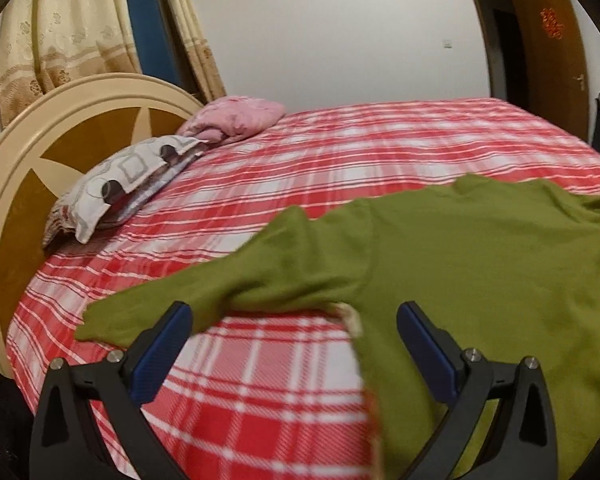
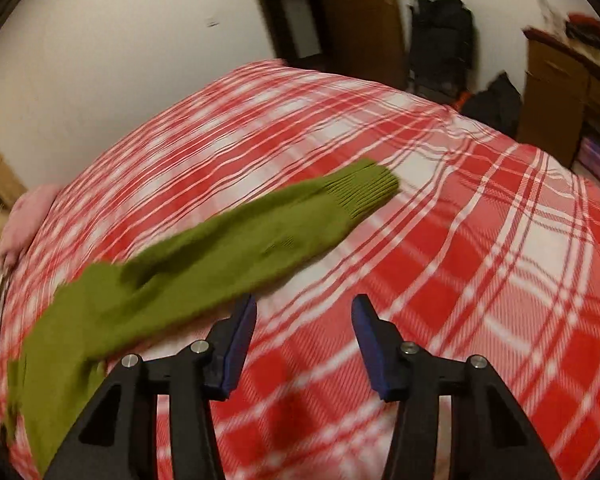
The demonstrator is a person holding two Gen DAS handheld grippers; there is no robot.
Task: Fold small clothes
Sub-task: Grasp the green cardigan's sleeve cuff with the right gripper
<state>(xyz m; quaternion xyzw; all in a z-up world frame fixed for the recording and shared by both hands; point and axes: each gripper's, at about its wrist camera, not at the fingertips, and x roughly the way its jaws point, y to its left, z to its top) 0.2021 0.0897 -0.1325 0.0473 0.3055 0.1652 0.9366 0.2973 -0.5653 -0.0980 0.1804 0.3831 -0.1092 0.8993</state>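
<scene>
A small green knit sweater [image 1: 460, 248] lies spread on a red and white plaid bed [image 1: 284, 380]. Its left sleeve [image 1: 172, 300] stretches out toward the headboard. My left gripper [image 1: 296, 316] is open and empty, low over the bed, straddling the armpit where the sleeve meets the body. In the right wrist view the other sleeve [image 2: 236, 248] lies flat with its ribbed cuff [image 2: 364, 188] pointing away. My right gripper [image 2: 304, 308] is open and empty just in front of that sleeve, with its left fingertip at the sleeve's edge.
Two pillows, one patterned white [image 1: 116, 184] and one pink [image 1: 236, 118], lie at the cream and brown headboard [image 1: 28, 184]. Curtains [image 1: 68, 28] hang behind it. A door [image 1: 552, 48], a dark bag [image 2: 440, 40] and cardboard boxes [image 2: 552, 92] stand beyond the bed's far side.
</scene>
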